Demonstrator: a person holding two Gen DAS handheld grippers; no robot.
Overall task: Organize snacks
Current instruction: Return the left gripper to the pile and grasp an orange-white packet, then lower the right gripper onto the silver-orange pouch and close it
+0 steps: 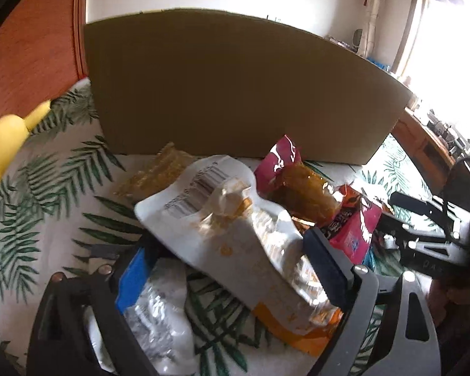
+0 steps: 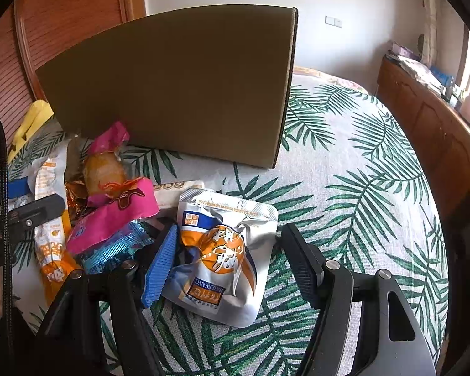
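Note:
Snack packets lie in a heap on a leaf-print cloth (image 2: 344, 172) before a brown cardboard box (image 2: 178, 87). My left gripper (image 1: 232, 250) has its jaws wide apart around a long white and orange packet (image 1: 250, 235) that lies between them. A pink packet (image 1: 297, 181) lies beyond it. My right gripper (image 2: 228, 250) is open around a silver and orange pouch (image 2: 225, 257), which rests on the cloth between the fingers. The pink packet (image 2: 116, 206) and a blue wrapper (image 2: 109, 250) lie to its left.
The box (image 1: 235, 87) stands upright behind the heap. A yellow object (image 1: 6, 138) lies at the far left by a wooden slatted door (image 2: 62, 15). A wooden sideboard (image 2: 429, 131) runs along the right. A silver packet (image 1: 153, 319) lies under my left gripper.

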